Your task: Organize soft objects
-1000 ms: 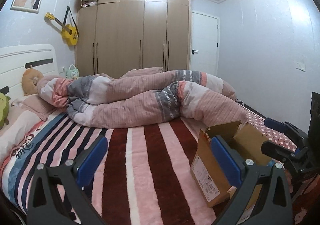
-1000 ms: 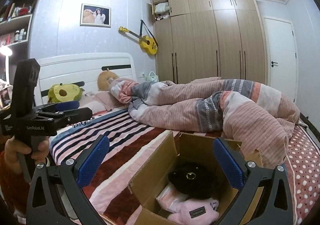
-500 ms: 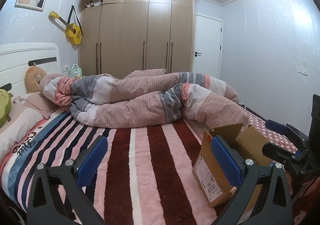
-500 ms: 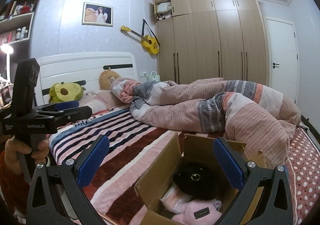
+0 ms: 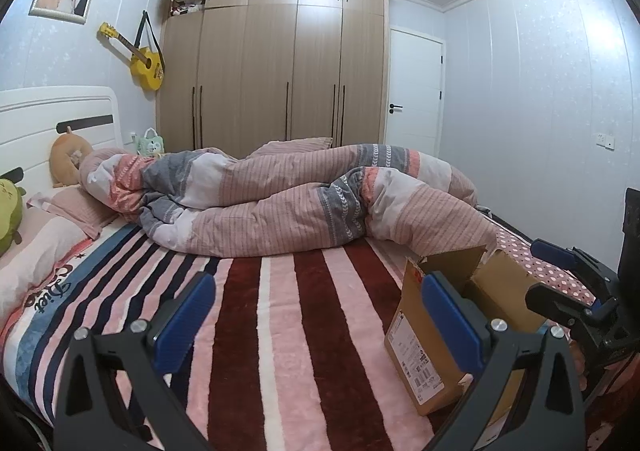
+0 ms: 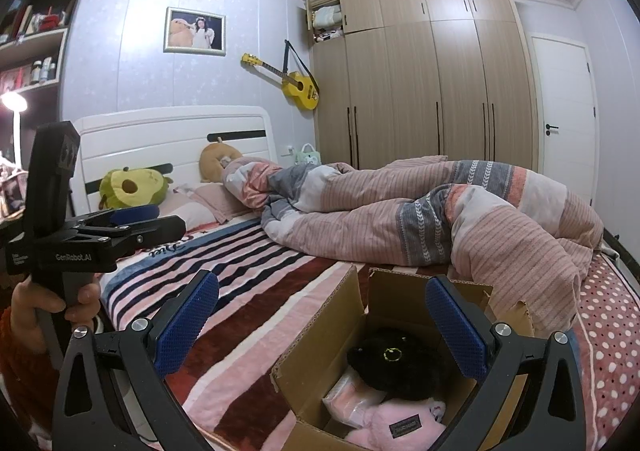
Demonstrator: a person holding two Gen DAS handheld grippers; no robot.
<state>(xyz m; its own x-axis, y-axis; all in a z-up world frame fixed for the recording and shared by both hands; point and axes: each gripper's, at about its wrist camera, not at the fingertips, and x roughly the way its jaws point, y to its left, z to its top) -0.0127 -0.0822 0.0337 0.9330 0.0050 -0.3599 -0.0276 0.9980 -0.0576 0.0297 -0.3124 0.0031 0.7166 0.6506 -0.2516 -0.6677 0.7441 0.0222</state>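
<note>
left hand-held gripper (image 5: 316,315): wide open, empty | right hand-held gripper (image 6: 322,317): wide open, empty, above cardboard box (image 6: 320,335) | box: black plush (image 6: 394,363), pink plush (image 6: 396,425) inside

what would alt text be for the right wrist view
An open right gripper with blue pads hovers over an open cardboard box on a striped bed, holding a black plush toy and a pink plush toy. At left, a hand holds the open left gripper; a rumpled pink duvet lies behind.
</note>
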